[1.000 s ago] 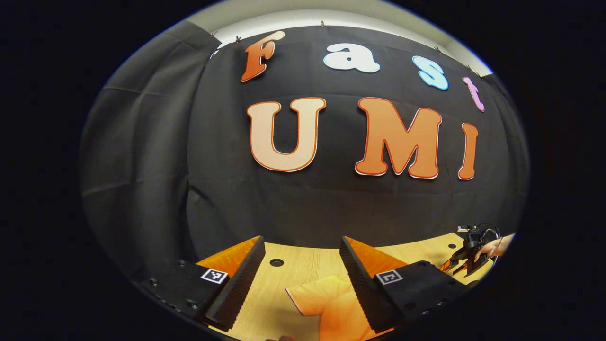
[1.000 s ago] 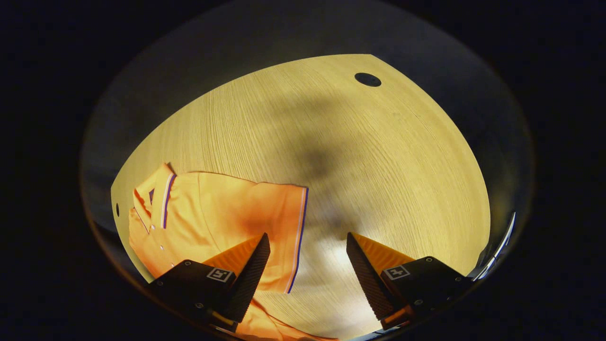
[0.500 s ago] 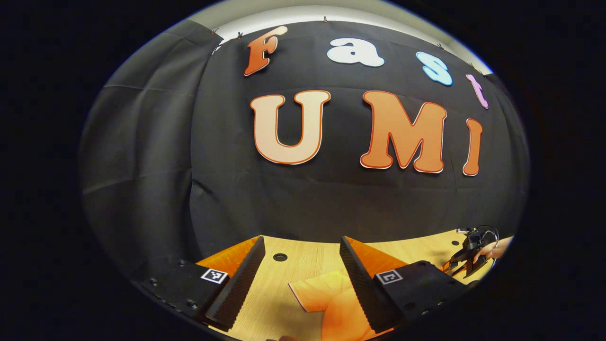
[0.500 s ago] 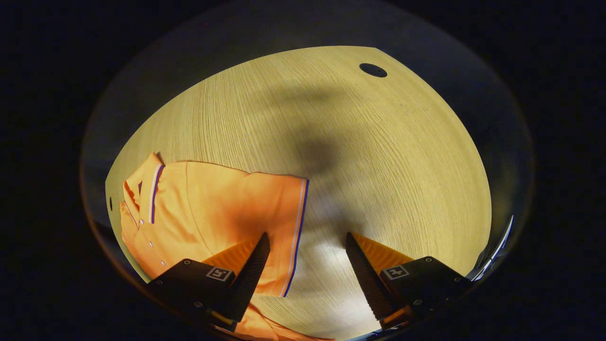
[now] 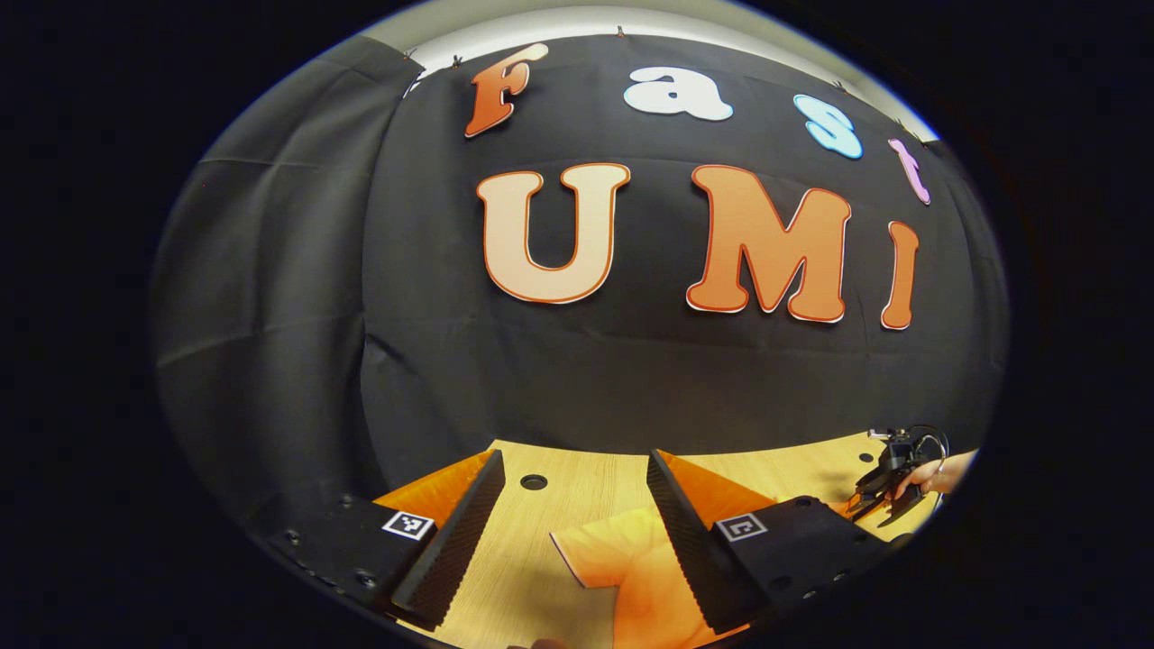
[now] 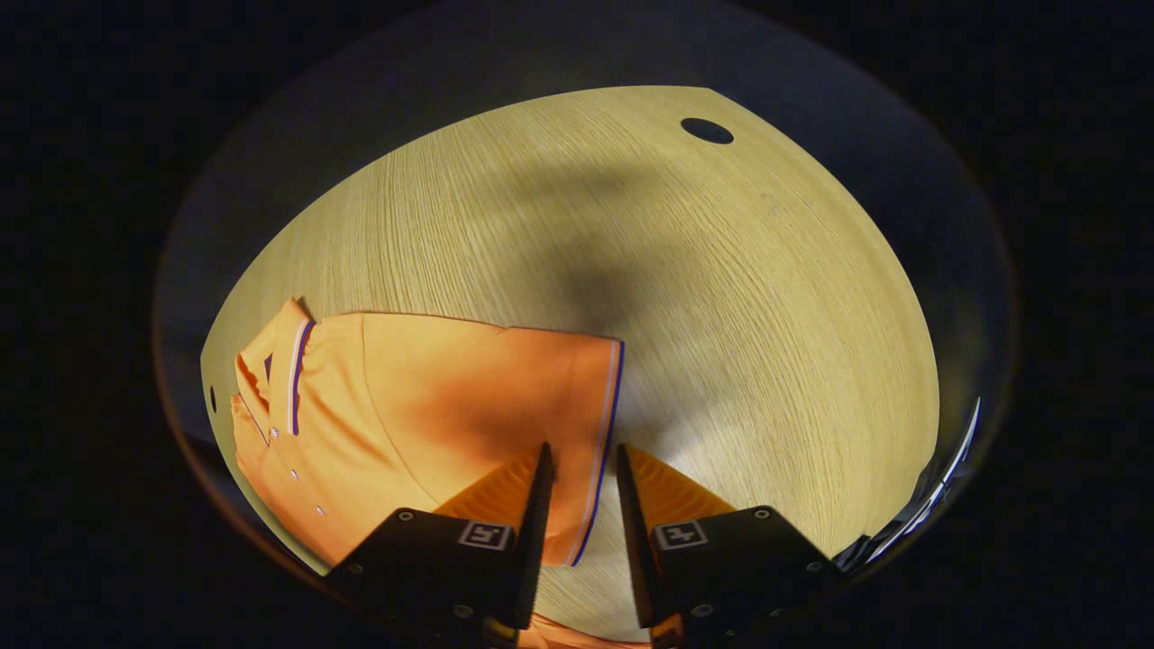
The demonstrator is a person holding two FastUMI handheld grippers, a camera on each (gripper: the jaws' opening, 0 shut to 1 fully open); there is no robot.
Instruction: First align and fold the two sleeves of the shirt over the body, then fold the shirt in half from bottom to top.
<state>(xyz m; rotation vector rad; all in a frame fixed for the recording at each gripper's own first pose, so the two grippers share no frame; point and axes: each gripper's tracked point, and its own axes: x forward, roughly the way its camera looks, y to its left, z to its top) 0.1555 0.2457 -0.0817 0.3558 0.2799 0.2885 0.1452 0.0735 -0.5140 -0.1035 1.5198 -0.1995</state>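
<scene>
An orange polo shirt (image 6: 424, 406) lies flat on the wooden table (image 6: 739, 270), its collar (image 6: 270, 370) at the left. Its short sleeve ends in a striped hem (image 6: 606, 424) that runs down between the fingers of my right gripper (image 6: 581, 451). Those fingers stand close together with a narrow gap left, straddling the hem just above the table. My left gripper (image 5: 572, 455) is wide open and held level, low over the shirt's other sleeve (image 5: 622, 563). In the left gripper view the right gripper (image 5: 888, 478) appears far off, held by a hand (image 5: 942, 469).
The table has a round cable hole (image 6: 706, 131) near its far corner and another hole (image 5: 534, 481) ahead of the left gripper. The booth's black cloth wall (image 5: 586, 379) rises directly behind the table's back edge.
My right gripper's fingers have closed most of the way and shifted left so that the sleeve hem now lies between them. The left gripper has barely moved.
</scene>
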